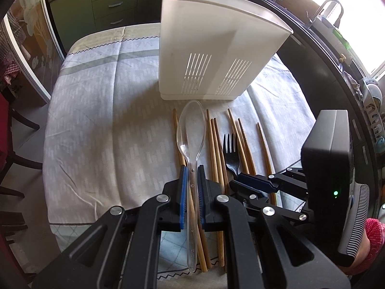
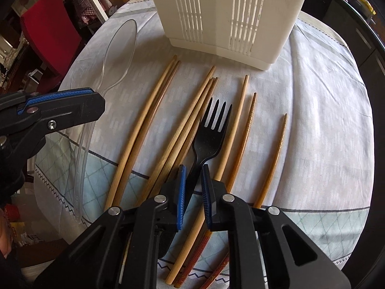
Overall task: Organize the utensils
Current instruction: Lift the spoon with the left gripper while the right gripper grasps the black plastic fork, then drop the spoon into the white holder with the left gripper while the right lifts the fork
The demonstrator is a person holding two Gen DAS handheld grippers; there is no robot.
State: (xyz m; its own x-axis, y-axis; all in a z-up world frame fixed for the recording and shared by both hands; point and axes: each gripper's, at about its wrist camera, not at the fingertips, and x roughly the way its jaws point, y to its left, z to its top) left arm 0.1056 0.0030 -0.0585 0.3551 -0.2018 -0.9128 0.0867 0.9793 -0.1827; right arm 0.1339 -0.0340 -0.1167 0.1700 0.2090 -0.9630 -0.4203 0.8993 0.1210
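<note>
A clear plastic spoon (image 1: 191, 125) points at the white slotted utensil holder (image 1: 211, 48); my left gripper (image 1: 191, 168) is shut on its handle. The spoon (image 2: 120, 48) seems to be lifted off the cloth. A black plastic fork (image 2: 211, 130) lies among several wooden chopsticks (image 2: 154, 110) in front of the holder (image 2: 223, 12). My right gripper (image 2: 193, 168) points down over the fork's handle, its blue pads closed against it. In the left wrist view the right gripper (image 1: 237, 180) reaches in from the right onto the fork (image 1: 231, 149), beside the chopsticks (image 1: 216, 144).
A pale patterned tablecloth (image 1: 101, 125) covers the table, whose edges fall away at left and front. A red chair (image 2: 50, 31) stands off the table's left side. Green cabinets (image 1: 108, 4) and a dark counter (image 1: 312, 55) lie beyond. A red sleeve (image 1: 375, 236) shows at right.
</note>
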